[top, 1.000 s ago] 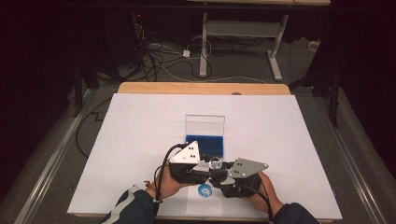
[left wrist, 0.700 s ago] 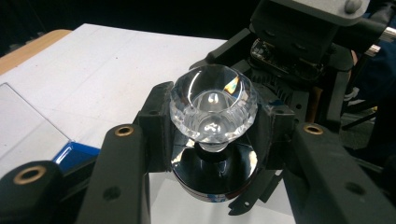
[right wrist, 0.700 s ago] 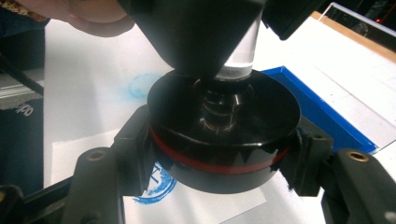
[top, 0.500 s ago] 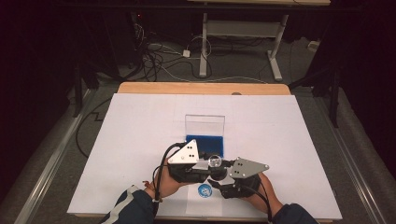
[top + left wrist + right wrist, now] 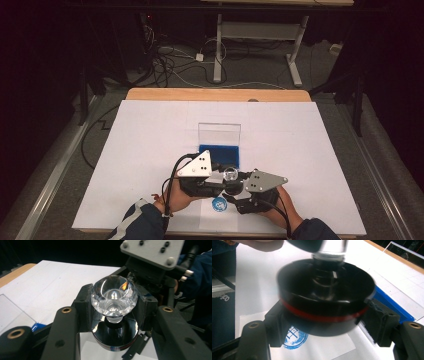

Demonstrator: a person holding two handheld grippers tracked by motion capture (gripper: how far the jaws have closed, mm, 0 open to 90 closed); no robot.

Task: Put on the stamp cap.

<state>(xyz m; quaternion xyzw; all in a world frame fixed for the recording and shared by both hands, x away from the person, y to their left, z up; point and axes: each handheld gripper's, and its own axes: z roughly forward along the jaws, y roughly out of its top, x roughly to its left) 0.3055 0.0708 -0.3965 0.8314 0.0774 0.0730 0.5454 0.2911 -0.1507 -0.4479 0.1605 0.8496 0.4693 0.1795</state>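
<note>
Right gripper (image 5: 323,322) clamped the black base (image 5: 324,302); left gripper's (image 5: 110,327) grip unclear beside glass knob (image 5: 114,297), near surface's (image 5: 150,140) front edge.

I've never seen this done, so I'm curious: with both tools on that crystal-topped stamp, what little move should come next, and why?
Probably carry the stamp forward to the clear box with the blue lining. A blue print already lies beneath it, and the left tool and right tool both grip the stamp clear of the table, so stamping looks done.
</note>
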